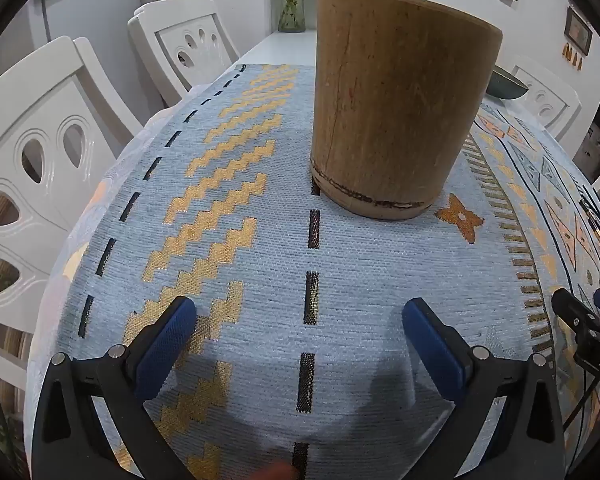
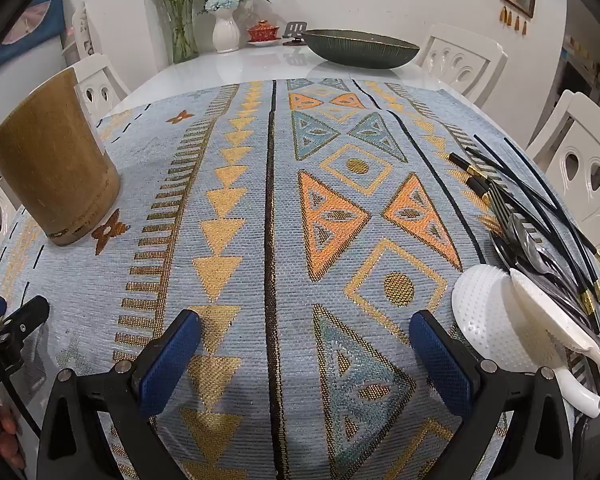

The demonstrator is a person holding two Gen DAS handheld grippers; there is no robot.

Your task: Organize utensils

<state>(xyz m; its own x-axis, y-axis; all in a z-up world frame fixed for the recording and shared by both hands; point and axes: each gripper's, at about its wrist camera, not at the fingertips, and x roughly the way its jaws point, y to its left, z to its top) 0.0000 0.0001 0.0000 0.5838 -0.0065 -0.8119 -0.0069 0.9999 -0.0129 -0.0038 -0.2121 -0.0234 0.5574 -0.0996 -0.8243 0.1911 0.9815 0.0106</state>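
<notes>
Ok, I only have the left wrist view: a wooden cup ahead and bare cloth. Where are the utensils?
Observer: Piled at the cloth's right edge: black chopsticks over metal spoons, beside the right tool.
Operator: Anything white there?
Observer: Two white ladles, nearest that tool.
Operator: Is the right tool holding something?
Observer: No, its jaws stand open over bare cloth.
Operator: What's beyond the cloth?
Observer: A dark bowl on the white table.
</notes>
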